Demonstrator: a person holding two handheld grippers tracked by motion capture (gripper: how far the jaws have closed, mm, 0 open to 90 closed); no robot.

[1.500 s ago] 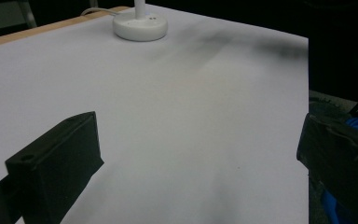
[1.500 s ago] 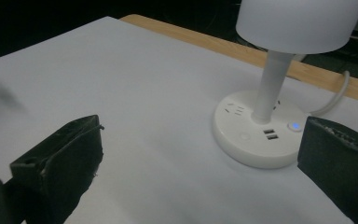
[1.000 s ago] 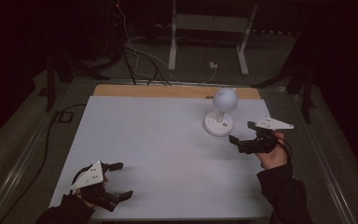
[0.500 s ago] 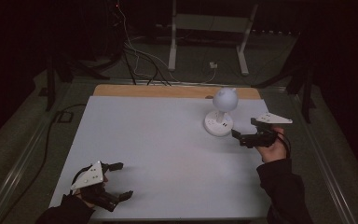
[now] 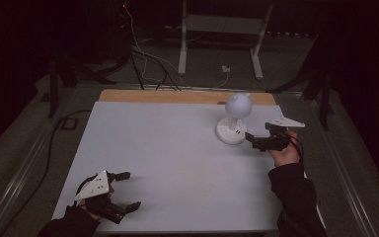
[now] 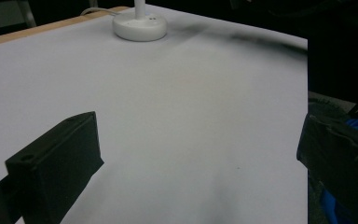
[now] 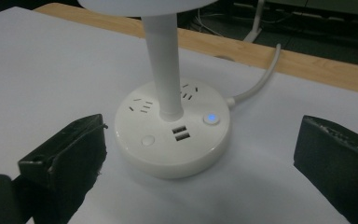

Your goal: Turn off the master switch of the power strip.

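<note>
Lamp: the white desk lamp (image 5: 234, 118) stands upright at the upper right of the high view, on the white bench (image 5: 168, 148) near its wooden far edge; its round base (image 7: 172, 135) carries sockets, two USB ports, a round button (image 7: 148, 140) and a lit blue button (image 7: 209, 118).
Right gripper: your right gripper (image 5: 250, 141) sits just right of the base, not touching it — jaws wide apart, the base framed between them in the right gripper view.
Left gripper: your left gripper (image 5: 127, 191) rests at the lower left of the high view, well apart from the lamp, jaws open on nothing.
Progress: an approach, I judge; nothing is gripped or pressed yet, and whether the lamp's head is lit I cannot tell. Contact with the base or one of its buttons is what remains.
Change: against the earlier high views, your right gripper has edged in toward the base — the left one and the lamp lie as they did.
</note>
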